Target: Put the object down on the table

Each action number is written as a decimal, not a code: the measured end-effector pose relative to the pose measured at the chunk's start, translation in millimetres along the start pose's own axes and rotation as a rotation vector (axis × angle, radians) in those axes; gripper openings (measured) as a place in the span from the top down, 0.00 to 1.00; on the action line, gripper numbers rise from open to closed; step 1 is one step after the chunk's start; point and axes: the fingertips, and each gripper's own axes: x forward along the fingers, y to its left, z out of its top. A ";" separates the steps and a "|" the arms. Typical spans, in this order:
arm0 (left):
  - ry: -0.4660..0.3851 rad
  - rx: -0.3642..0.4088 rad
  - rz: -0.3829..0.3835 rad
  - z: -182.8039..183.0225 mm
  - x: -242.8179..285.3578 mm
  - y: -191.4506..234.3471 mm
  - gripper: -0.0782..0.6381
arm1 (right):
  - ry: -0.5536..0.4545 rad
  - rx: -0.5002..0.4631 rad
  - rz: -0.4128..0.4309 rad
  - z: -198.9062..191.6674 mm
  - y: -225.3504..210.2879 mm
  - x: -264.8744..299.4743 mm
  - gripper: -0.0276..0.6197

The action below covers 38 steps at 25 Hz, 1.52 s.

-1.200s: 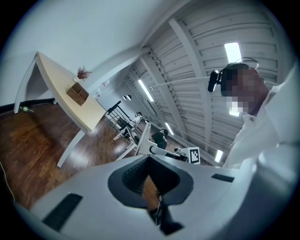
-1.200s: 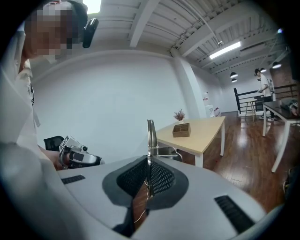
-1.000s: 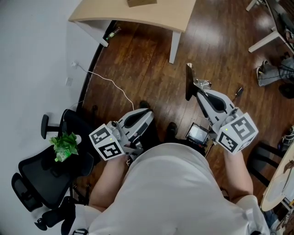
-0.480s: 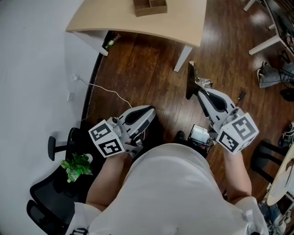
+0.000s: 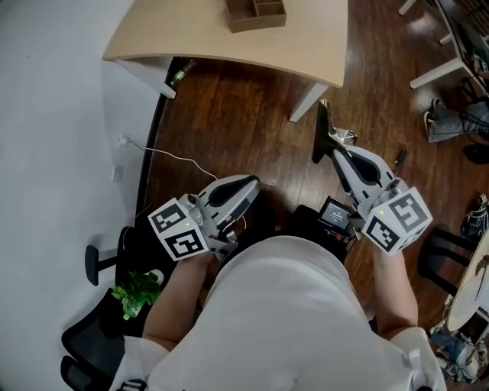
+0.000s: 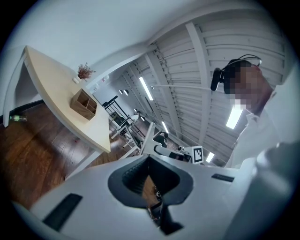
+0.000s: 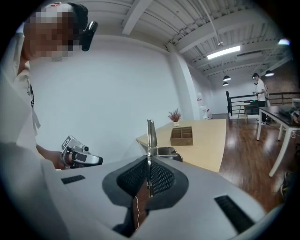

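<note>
My right gripper [image 5: 336, 150] is shut on a thin upright metal object [image 5: 318, 136], seen edge-on in the right gripper view as a narrow blade [image 7: 150, 136] rising from the jaws [image 7: 149, 174]. I hold it above the wooden floor, short of the light wooden table [image 5: 214, 38] ahead. A wooden compartment box [image 5: 256, 14] stands on that table. My left gripper [image 5: 246, 185] hangs lower left, shut with nothing held; its jaws [image 6: 149, 180] show only a sliver of floor between them.
A black office chair with a green plant [image 5: 137, 290] on it stands at lower left. A white cable [image 5: 164, 153] crosses the floor and a bottle [image 5: 179, 74] lies under the table. White desk legs [image 5: 443, 69] and a bag [image 5: 451, 122] are at the right.
The view has moved toward the table: table and box now reach further into the picture and the chair has slid down-left. Both grippers keep their pose, the metal object still held.
</note>
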 end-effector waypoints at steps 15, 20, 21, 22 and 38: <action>0.000 0.010 0.009 32.7 25.5 31.0 0.89 | -0.030 -0.001 0.026 26.0 -35.6 50.6 0.95; -0.025 0.020 0.044 55.7 41.9 50.3 0.89 | -0.043 -0.009 0.069 42.9 -60.5 82.2 0.95; -0.024 0.018 0.050 60.0 47.1 55.6 0.89 | -0.043 -0.011 0.074 46.7 -67.4 88.2 0.95; -0.024 0.018 0.056 64.8 53.8 61.5 0.89 | -0.041 -0.011 0.080 50.3 -75.8 94.2 0.95; -0.044 0.008 0.107 140.8 173.0 115.7 0.89 | 0.013 -0.017 0.185 98.3 -195.5 163.7 0.95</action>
